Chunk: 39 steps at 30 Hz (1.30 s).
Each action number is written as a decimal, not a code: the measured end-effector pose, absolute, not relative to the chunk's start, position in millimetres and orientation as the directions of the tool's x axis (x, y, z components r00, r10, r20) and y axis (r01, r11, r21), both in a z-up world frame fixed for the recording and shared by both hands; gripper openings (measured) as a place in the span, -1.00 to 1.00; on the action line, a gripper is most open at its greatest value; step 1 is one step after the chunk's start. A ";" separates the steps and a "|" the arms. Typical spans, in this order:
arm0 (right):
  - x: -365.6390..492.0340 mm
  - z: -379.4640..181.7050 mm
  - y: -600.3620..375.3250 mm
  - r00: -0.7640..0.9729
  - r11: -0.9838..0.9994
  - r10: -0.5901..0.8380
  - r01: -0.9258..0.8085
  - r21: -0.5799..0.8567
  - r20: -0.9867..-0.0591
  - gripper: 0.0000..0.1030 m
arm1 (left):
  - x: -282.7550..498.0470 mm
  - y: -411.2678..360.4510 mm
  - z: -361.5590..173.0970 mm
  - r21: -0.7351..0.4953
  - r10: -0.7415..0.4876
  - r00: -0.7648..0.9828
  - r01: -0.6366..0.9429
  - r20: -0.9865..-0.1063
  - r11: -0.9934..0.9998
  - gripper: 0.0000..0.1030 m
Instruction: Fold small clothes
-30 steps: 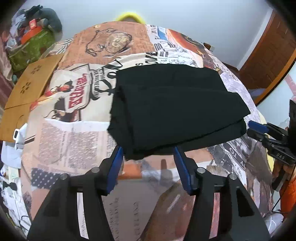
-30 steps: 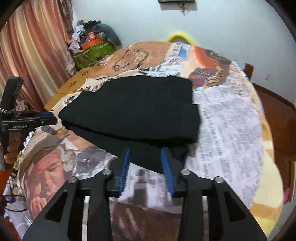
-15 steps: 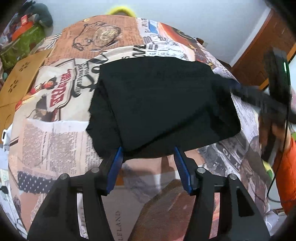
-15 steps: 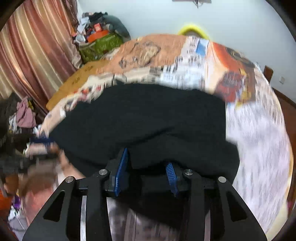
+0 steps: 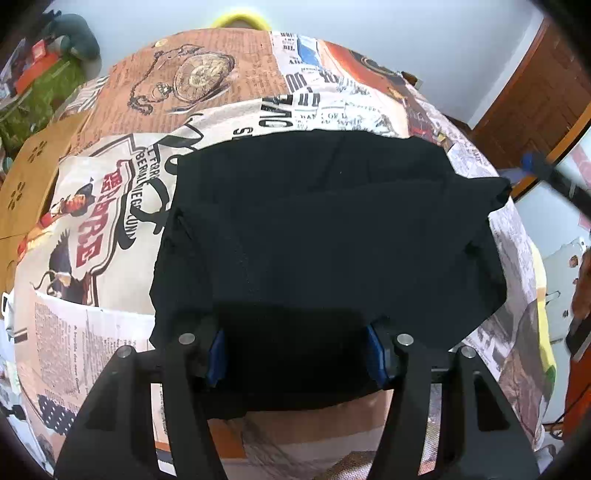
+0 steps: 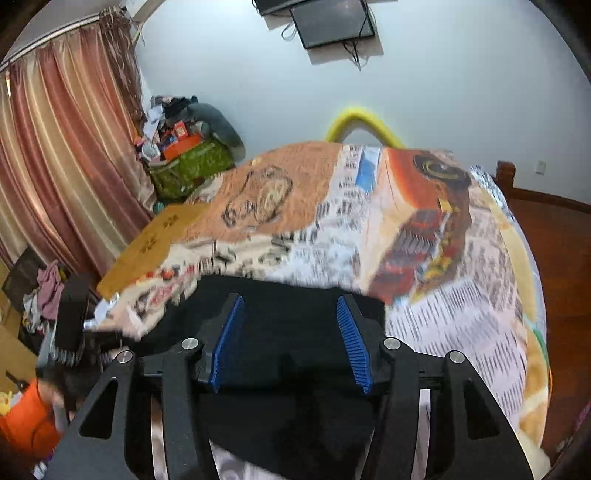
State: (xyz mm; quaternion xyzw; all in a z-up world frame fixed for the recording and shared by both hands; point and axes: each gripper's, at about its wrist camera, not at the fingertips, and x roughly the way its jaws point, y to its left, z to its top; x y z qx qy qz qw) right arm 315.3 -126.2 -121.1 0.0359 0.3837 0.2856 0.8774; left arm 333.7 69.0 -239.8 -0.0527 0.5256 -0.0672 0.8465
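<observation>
A folded black garment (image 5: 325,236) lies in layers on a bed covered by a newspaper-print bedspread (image 5: 110,229). In the left wrist view the left gripper (image 5: 295,354) has its jaws spread wide, the blue pads on either side of the garment's near edge, with the cloth lying between and under them; nothing is pinched. The bedspread's print shows a pocket watch on a chain (image 5: 195,79) and lettering, of which only fragments read: "BANK OF" near the far edge and red block letters beside a figure on the left, too warped to make out.

In the right wrist view the right gripper (image 6: 288,347) also has wide jaws, its ribbed blue pads (image 6: 351,343) over the black garment (image 6: 295,317); the picture is blurred, so contact cannot be told. A dark screen (image 6: 332,22) hangs on the wall, striped curtains (image 6: 55,166) hang at the left, and a green bag (image 6: 188,166) sits piled with clutter.
</observation>
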 end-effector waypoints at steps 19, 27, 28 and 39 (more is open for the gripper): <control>278.3 -201.7 -125.4 0.328 0.819 0.493 -0.487 0.303 -0.806 -0.05 | 316.7 61.1 -245.3 0.038 0.031 0.449 0.007 -0.893 0.999 0.77; 279.6 -203.0 -129.2 0.310 0.808 0.508 -0.495 0.320 -0.803 -0.05 | 401.2 80.5 -218.4 0.171 0.143 0.484 0.015 -0.863 0.985 0.77; 276.7 -203.7 -128.2 0.310 0.808 0.507 -0.497 0.317 -0.805 -0.05 | 408.0 84.8 -212.0 0.177 0.153 0.497 0.001 -0.854 0.984 0.77; 281.3 -193.4 -123.3 0.328 0.819 0.492 -0.489 0.301 -0.806 -0.05 | 405.7 142.7 -157.4 0.065 0.135 0.580 -0.140 -0.803 0.988 0.77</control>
